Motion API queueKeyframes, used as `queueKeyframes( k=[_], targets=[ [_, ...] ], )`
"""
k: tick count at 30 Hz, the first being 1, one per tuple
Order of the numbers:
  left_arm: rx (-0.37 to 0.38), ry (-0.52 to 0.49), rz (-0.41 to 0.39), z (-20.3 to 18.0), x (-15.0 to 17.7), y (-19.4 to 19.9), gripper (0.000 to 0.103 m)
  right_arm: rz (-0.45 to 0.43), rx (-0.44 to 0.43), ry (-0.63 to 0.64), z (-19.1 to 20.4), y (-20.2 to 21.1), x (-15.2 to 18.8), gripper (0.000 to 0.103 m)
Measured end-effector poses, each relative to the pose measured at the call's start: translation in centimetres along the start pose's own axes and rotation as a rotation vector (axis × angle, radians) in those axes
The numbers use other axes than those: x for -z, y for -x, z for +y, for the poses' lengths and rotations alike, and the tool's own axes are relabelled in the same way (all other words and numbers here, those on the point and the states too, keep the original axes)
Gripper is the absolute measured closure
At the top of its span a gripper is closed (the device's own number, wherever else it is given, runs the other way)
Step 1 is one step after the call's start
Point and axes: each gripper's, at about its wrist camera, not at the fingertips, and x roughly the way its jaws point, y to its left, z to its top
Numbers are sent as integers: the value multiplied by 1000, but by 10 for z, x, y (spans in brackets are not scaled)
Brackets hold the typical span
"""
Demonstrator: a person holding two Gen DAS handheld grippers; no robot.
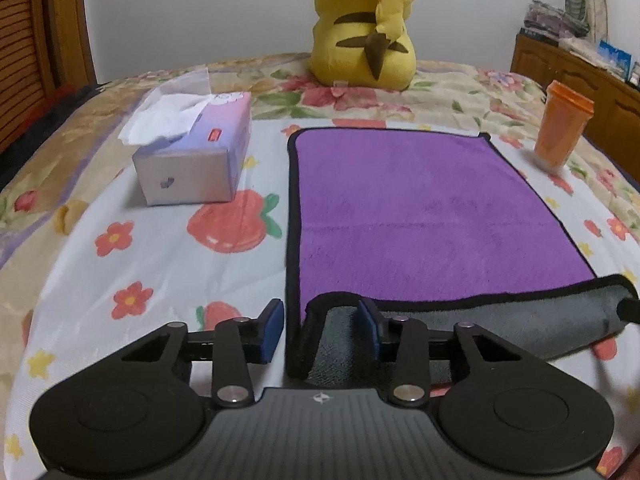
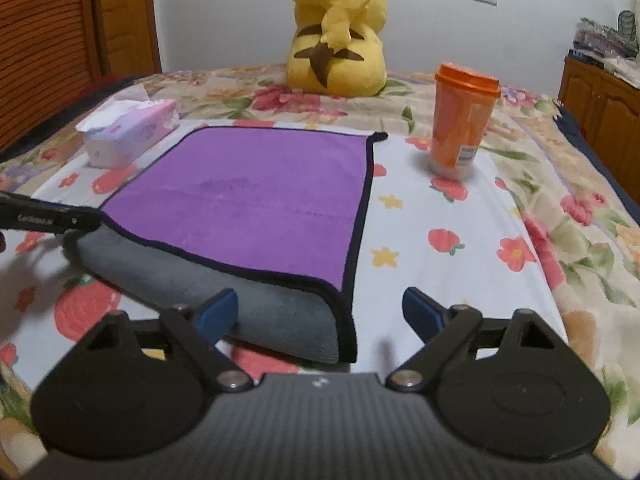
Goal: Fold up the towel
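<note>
A purple towel (image 1: pixel 424 208) with a black hem and grey underside lies flat on the bed; its near edge is curled up, grey side showing. My left gripper (image 1: pixel 322 326) is open, its fingers straddling the towel's near left corner, which hangs between them. My right gripper (image 2: pixel 320 312) is open around the towel's (image 2: pixel 256 200) near right corner, which droops between the blue pads. The left gripper's tip shows at the left edge of the right wrist view (image 2: pixel 52 220), and the right gripper's tip shows at the right edge of the left wrist view (image 1: pixel 628 310).
A tissue box (image 1: pixel 196 152) stands left of the towel. An orange lidded cup (image 2: pixel 460 120) stands to its right. A yellow plush toy (image 1: pixel 364 24) sits behind on the floral bedspread (image 1: pixel 132 248). A wooden cabinet (image 2: pixel 604 116) lines the right wall.
</note>
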Motion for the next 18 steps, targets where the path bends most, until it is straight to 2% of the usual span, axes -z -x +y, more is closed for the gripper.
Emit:
queueKeyframes(
  k=[9, 13, 18],
  targets=[
    [24, 21, 36, 6, 4, -1, 61, 84, -59, -41, -10, -15, -5, 18],
    [33, 24, 45, 7, 5, 0, 61, 118, -90, -69, -14, -21, -7, 22],
    [37, 16, 49, 6, 5, 2, 61, 135, -126, -77, -15, -24, -9, 33]
  ],
)
